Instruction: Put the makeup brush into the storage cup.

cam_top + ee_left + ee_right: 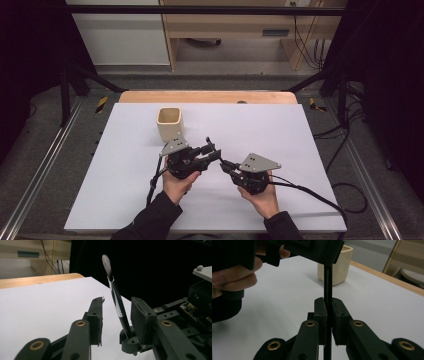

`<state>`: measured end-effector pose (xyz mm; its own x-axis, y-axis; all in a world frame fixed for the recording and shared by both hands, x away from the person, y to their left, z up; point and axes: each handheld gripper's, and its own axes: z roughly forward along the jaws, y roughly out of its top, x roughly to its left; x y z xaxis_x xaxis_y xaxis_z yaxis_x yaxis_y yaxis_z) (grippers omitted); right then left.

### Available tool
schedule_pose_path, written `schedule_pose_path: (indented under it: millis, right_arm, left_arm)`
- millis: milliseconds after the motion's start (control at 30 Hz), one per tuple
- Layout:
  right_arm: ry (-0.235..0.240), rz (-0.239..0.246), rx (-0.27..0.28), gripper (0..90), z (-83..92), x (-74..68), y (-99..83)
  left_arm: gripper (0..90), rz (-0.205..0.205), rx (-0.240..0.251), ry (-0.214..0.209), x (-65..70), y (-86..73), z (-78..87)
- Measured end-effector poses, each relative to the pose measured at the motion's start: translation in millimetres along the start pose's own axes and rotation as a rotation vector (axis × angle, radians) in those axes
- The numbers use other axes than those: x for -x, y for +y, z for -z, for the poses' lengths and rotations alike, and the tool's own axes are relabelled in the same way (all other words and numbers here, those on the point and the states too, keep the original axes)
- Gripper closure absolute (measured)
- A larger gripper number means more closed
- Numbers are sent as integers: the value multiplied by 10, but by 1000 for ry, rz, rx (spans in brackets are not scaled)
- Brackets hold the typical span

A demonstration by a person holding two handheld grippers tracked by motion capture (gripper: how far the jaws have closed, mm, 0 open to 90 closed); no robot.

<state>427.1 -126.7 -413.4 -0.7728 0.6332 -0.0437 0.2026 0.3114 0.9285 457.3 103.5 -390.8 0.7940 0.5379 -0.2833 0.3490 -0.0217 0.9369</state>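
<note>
Cup (169,122) near brush (117,300)

White table (280,130) — one cream cup (169,123) standing on it.

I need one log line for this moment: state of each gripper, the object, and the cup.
right gripper: shut on thin black brush | left gripper: open around brush, pads apart | cream square cup: upright on white table

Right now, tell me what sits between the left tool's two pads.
The black brush, bristles up, stands between the left tool pads; the left gripper view shows gaps either side.
</note>
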Motion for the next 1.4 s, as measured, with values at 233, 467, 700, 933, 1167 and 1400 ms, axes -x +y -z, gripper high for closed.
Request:
schedule_pose_path:
  millis: [233, 467, 700, 933, 1167, 1400]
  right_arm:
    - [7, -7, 2, 836, -8, -7, -4]
    - [8, -9, 5, 835, -13, -13, -7]
    - [11, -8, 1, 834, -21, -15, -12]
    - [17, -3, 2, 833, -30, -18, -19]
    - [21, 0, 7, 831, -28, -21, -18]
    - [27, -1, 17, 829, -16, -23, -11]
  left_arm:
    - [715, 13, 10, -7, 5, -11, 7]
    - [770, 29, 5, -11, 17, -16, -2]
    - [797, 41, 7, -27, 23, -16, -2]
    - [821, 48, 7, -40, 51, -14, 5]
    - [832, 32, 14, -39, 90, -15, 14]
    - [834, 20, 19, -37, 115, -3, 27]
